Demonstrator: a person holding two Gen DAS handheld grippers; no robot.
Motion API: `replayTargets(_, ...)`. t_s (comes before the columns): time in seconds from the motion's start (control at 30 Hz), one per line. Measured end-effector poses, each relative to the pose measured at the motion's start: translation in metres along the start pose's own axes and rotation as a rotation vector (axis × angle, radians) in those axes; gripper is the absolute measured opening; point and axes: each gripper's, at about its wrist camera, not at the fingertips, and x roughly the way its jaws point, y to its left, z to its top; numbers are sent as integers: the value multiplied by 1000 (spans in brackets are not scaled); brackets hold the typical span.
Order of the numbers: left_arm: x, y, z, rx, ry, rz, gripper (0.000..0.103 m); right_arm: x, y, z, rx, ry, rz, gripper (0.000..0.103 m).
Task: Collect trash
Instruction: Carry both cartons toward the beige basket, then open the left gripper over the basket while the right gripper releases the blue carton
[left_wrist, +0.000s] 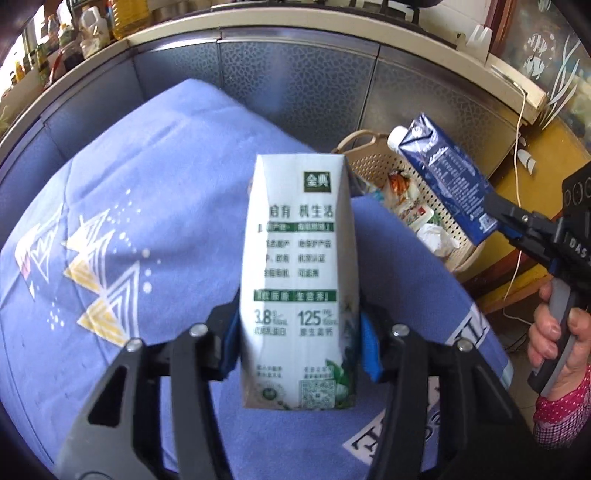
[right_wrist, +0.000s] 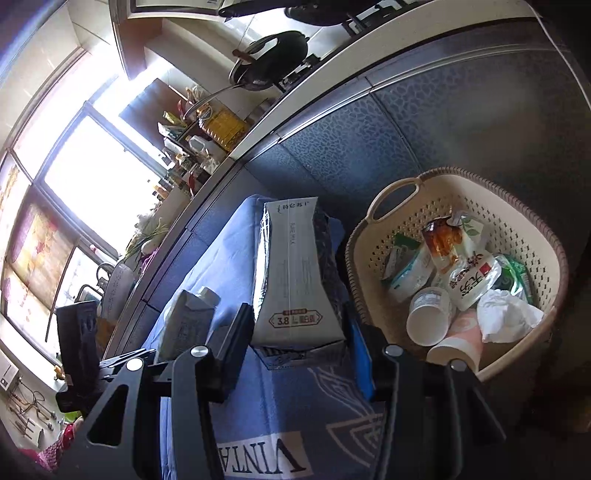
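My left gripper (left_wrist: 299, 343) is shut on a white and green milk carton (left_wrist: 299, 258), held upright above the blue cloth (left_wrist: 129, 221). My right gripper (right_wrist: 299, 343) is shut on a dark blue milk carton (right_wrist: 295, 273); in the left wrist view this carton (left_wrist: 443, 173) hangs tilted over the beige perforated basket (left_wrist: 373, 162), cap end up. The basket (right_wrist: 524, 229) stands on the floor right of the table and holds wrappers, two paper cups (right_wrist: 430, 314) and crumpled tissue (right_wrist: 506, 314). The left gripper with its carton (right_wrist: 184, 325) shows at the left in the right wrist view.
A grey patterned cabinet front (left_wrist: 295, 81) runs behind the table, with a counter of bottles (left_wrist: 92, 22) above it. A wok (right_wrist: 273, 55) sits on the stove. A white cable (left_wrist: 521, 122) hangs near a yellow cabinet at the right.
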Motion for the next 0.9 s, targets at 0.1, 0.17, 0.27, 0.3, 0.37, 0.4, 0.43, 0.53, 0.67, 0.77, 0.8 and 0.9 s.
replayTargets(0.1,-2,-20,28,46,-34,-39,50,-9,-21,10,39,-45,-42,50)
replayTargets(0.17,3,-39,49,84,-45,-83,50,-15,-34,16,55,-71,-87,50)
replayTargets(0.27,22,-72,78,150,-37,-124,50,-17,-52,22,61,-89,-164,50)
replayTargets(0.3,34,-82,88,160,-21,-145,50,-17,-58,24,66,-90,-180,50)
replayTargets(0.37,58,-98,105,176,15,-167,51,-14,-70,25,78,-85,-211,50)
replayTargets(0.4,71,-104,111,180,26,-159,51,-12,-75,25,83,-80,-229,50)
replayTargets(0.43,84,-110,118,179,37,-159,51,-10,-80,24,90,-77,-241,50)
replayTargets(0.53,121,-134,130,195,83,-173,58,-1,-95,20,126,-68,-266,51)
replayTargets(0.67,133,-144,132,201,44,-97,79,10,-114,11,207,-112,-311,63)
replayTargets(0.77,120,-137,128,188,34,-85,79,7,-111,6,205,-133,-309,64)
replayTargets(0.8,113,-135,125,190,15,-62,79,4,-108,4,204,-142,-305,64)
replayTargets(0.9,88,-127,116,206,-45,-6,79,-3,-101,0,207,-149,-291,65)
